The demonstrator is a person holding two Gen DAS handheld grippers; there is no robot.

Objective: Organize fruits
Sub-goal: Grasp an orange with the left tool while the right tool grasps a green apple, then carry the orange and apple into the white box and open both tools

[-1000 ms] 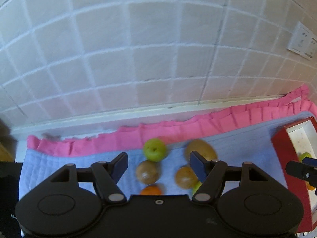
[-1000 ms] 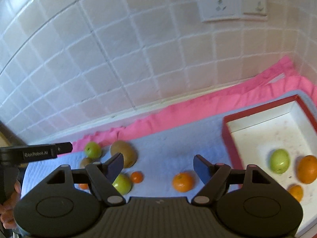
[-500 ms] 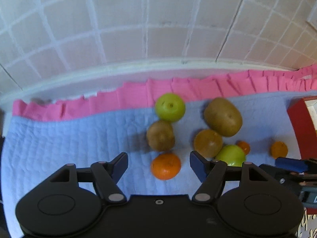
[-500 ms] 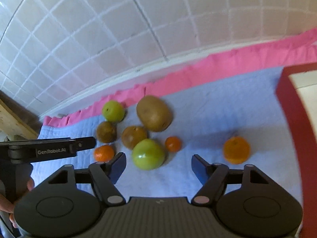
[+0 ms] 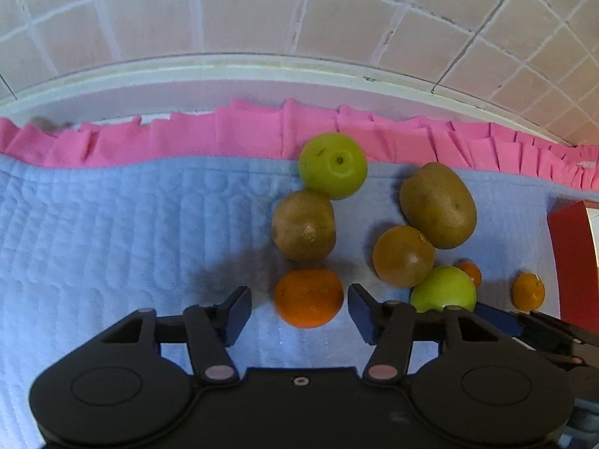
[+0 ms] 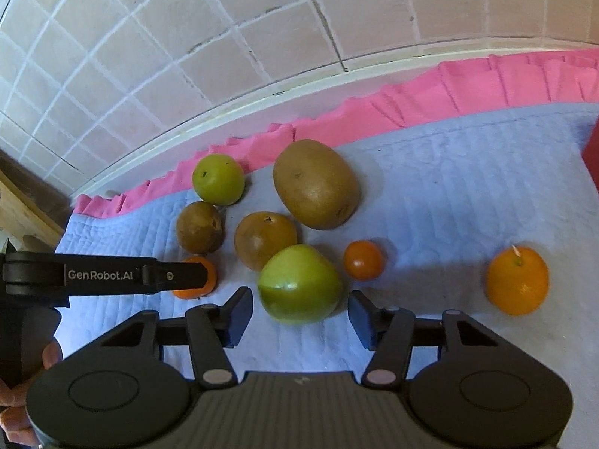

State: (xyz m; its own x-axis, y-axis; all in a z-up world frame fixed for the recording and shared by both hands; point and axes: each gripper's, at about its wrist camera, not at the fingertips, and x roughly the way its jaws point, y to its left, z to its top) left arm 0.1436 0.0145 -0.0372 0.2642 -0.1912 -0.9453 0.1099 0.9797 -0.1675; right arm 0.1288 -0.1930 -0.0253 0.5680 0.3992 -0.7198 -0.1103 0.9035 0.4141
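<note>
Left gripper (image 5: 299,308): jaws spread wide, low over the blue quilted mat (image 5: 112,232), with an orange (image 5: 309,297) sitting in the gap between them. Neither jaw appears to touch it, though the margin on each side is slim.

Right gripper (image 6: 297,310): jaws likewise apart, bracketing a large green apple (image 6: 299,284); no contact visible on either side.

Fruit cluster on the mat, seen from the left wrist: a green apple (image 5: 332,164) at the back against the pink ruffled edge (image 5: 247,131); a brown kiwi (image 5: 303,224) just in front of it, touching or nearly so; the orange directly in front of the kiwi. To the right, a large brown kiwi (image 5: 438,204), with a rounder brown fruit (image 5: 403,255) against its front. Behind that, a tiny orange fruit (image 5: 470,271) is partly hidden. A small orange (image 5: 528,292) lies apart, near the red box (image 5: 567,254) at the frame's right edge.

From the right wrist, the left gripper's side arm, lettered GenRobot.AI, crosses in front of the orange (image 6: 194,277), hiding much of it. The stemmed orange (image 6: 516,280) sits alone on the right of the mat.

Tiled wall (image 6: 262,37) behind the worktop.
</note>
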